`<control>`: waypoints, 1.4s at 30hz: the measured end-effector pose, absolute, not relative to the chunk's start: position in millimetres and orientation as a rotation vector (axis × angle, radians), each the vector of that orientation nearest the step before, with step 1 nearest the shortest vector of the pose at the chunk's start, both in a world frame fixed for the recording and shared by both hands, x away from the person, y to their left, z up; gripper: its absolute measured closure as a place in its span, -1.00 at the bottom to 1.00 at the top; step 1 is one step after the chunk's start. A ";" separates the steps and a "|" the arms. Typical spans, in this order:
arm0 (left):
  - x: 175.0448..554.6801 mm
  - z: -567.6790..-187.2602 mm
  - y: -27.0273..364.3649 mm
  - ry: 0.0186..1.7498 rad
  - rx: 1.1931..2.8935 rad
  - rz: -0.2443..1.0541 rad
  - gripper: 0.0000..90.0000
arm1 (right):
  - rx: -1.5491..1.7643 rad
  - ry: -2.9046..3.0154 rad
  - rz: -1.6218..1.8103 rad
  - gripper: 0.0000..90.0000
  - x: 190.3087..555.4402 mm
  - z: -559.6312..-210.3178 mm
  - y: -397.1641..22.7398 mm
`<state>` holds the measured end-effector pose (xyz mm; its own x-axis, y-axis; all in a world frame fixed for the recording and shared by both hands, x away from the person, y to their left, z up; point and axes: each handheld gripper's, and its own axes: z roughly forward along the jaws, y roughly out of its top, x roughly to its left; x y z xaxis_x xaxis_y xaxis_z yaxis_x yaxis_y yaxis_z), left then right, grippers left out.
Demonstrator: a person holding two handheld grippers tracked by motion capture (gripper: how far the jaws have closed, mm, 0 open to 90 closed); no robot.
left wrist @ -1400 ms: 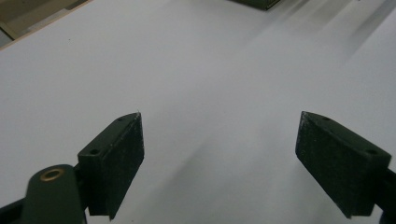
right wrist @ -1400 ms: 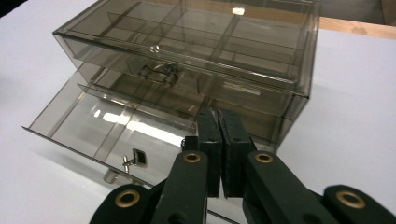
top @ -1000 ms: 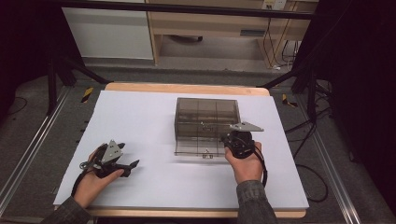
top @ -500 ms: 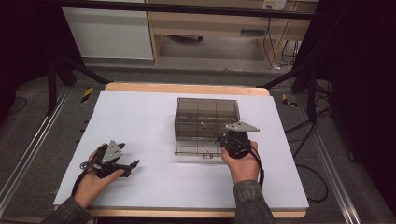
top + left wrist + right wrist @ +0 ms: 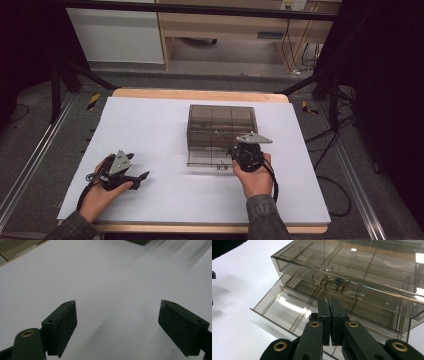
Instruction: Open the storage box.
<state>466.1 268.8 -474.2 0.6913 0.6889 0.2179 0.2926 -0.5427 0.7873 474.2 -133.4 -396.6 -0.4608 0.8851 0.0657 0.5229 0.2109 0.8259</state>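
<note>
A smoky see-through drawer box (image 5: 220,122) stands at the middle of the white table (image 5: 145,125). Its lower drawer (image 5: 205,159) is pulled out toward me, and the upper drawer's small metal knob (image 5: 332,283) sits in its closed front. My right gripper (image 5: 235,151) hovers over the front right part of the open drawer (image 5: 284,305). In the right gripper view my right gripper (image 5: 329,300) has its jaws pressed together, with nothing seen between them. My left gripper (image 5: 140,166) rests on the table at the near left. It is open with bare table between its fingers (image 5: 62,325).
The box's compartments (image 5: 352,262) look empty through the top. White tabletop lies all around the box. The wooden table edge (image 5: 200,95) runs along the back, with dark frame rails and cables on the floor at both sides.
My right gripper has shifted slightly to the left over the open drawer. The left gripper and the box have kept still.
</note>
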 end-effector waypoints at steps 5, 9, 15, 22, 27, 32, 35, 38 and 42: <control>466.1 -474.4 268.4 0.747 2.144 0.670 -0.67 | 1.300 2.075 1.148 0.97 473.0 -399.7 -132.2; 466.1 -474.5 268.4 0.747 2.145 0.669 -0.67 | 1.301 2.082 1.154 0.97 473.6 -403.3 -129.7; 466.0 -474.7 268.1 0.745 2.146 0.669 -0.67 | 1.295 2.100 1.144 0.97 475.3 -410.4 -123.8; 466.1 -474.8 268.1 0.744 2.147 0.668 -0.67 | 1.288 2.111 1.127 0.97 480.8 -413.8 -118.0; 465.9 -475.1 267.5 0.745 2.147 0.668 -0.67 | 1.293 2.119 1.091 0.97 488.8 -419.9 -115.8; 465.8 -475.3 267.1 0.741 2.151 0.666 -0.67 | 1.297 2.117 1.065 0.93 493.0 -423.3 -112.9; 465.7 -475.2 267.2 0.741 2.151 0.666 -0.67 | 1.297 2.097 1.077 0.79 493.8 -423.4 -112.8; 465.7 -475.2 267.2 0.741 2.150 0.666 -0.67 | 1.303 2.090 1.081 0.75 492.9 -422.1 -113.1; 465.8 -475.2 267.0 0.741 2.152 0.666 -0.67 | 1.298 2.086 1.081 0.76 491.2 -420.8 -114.3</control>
<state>465.8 267.0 -475.2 0.6967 0.6826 0.2205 0.2912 -0.5500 0.7828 491.2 -114.3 -420.8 -0.4536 0.8908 0.0266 0.5353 0.2485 0.8073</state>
